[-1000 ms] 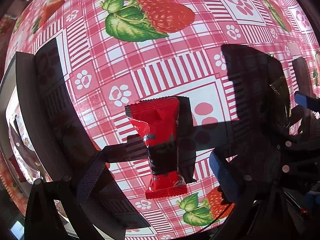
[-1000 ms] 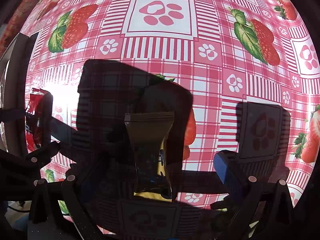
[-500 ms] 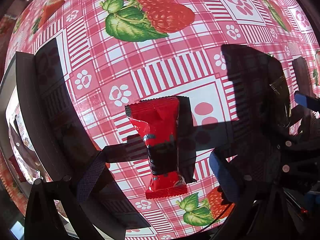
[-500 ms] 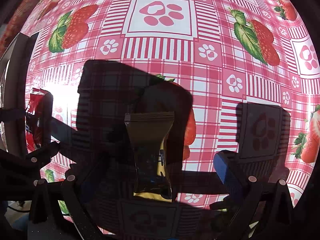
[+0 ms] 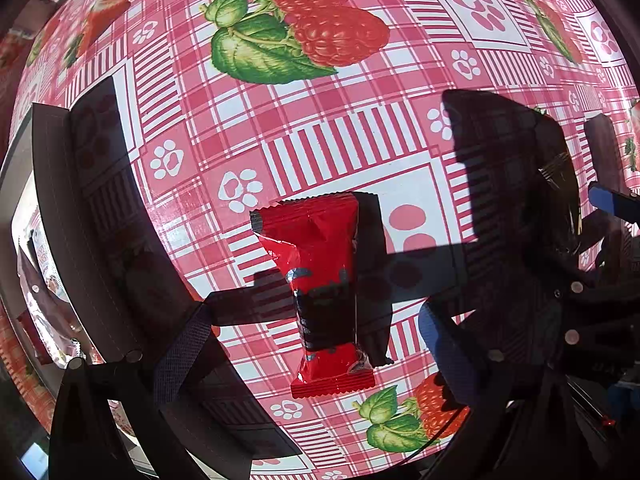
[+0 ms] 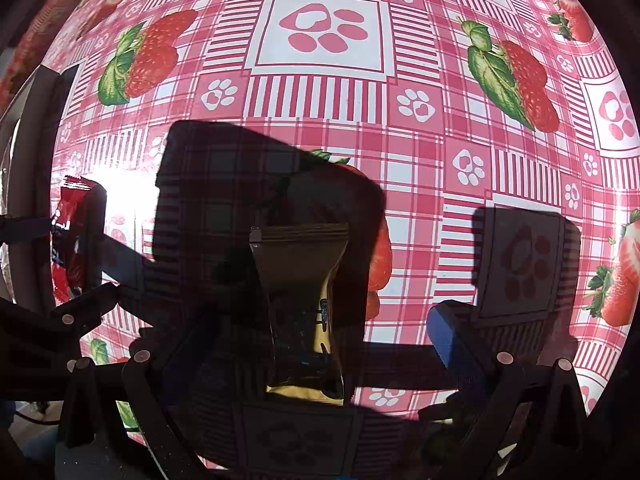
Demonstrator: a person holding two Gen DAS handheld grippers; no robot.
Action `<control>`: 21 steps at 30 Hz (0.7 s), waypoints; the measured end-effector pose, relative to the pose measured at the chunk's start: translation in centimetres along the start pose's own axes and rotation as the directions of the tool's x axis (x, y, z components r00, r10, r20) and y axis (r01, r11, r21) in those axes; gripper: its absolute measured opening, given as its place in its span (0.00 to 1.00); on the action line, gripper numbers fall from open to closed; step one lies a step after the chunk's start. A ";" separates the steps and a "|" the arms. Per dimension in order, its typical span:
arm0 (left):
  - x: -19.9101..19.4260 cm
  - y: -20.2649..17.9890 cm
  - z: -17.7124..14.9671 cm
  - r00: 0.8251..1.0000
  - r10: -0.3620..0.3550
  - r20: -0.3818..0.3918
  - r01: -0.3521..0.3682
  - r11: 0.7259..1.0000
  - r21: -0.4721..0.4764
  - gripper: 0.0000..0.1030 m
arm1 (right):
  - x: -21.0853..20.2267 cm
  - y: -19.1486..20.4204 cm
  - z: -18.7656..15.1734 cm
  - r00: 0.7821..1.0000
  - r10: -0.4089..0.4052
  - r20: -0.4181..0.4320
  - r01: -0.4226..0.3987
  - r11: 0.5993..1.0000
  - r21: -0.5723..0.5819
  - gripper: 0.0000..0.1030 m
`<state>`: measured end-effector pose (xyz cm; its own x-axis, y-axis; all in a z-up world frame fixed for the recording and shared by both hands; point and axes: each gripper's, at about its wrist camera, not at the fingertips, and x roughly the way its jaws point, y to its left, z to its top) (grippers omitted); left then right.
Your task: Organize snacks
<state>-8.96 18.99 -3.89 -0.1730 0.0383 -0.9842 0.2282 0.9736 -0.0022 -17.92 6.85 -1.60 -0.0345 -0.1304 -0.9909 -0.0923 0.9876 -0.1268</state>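
Red snack packet (image 5: 326,292) | between spread left fingers (image 5: 182,344) || yellow snack packet (image 6: 304,308) | between spread right fingers (image 6: 444,332)

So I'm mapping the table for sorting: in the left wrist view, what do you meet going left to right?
Grey box with packets inside → left finger → red snack packet → right finger → the other gripper at the right edge.

Left gripper (image 5: 316,336): jaws spread wide, nothing between the pads touching them; both fingers low in frame, angled inward, in shadow. Right gripper (image 6: 316,344): same, jaws wide apart, blue pad on its right finger (image 6: 444,336) lit, left finger dark. Right gripper's blue tip sits off the left gripper's right side.
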 end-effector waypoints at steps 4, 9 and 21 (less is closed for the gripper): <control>0.0 0.0 0.0 1.000 0.000 0.000 0.000 1.000 0.000 1.00 | 0.0 0.0 0.1 1.000 0.000 0.000 0.000 1.000 0.001 1.00; 0.0 0.0 0.0 1.000 0.000 0.000 0.000 1.000 -0.001 1.00 | 0.0 0.0 0.0 1.000 0.000 0.001 0.000 1.000 0.001 1.00; 0.0 0.0 0.0 1.000 0.000 0.001 0.000 1.000 -0.001 1.00 | -0.1 0.0 0.0 1.000 0.000 0.001 0.000 1.000 0.000 1.00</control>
<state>-8.96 18.98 -3.86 -0.1722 0.0377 -0.9843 0.2274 0.9738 -0.0025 -17.91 6.85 -1.53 -0.0331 -0.1300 -0.9910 -0.0918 0.9877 -0.1266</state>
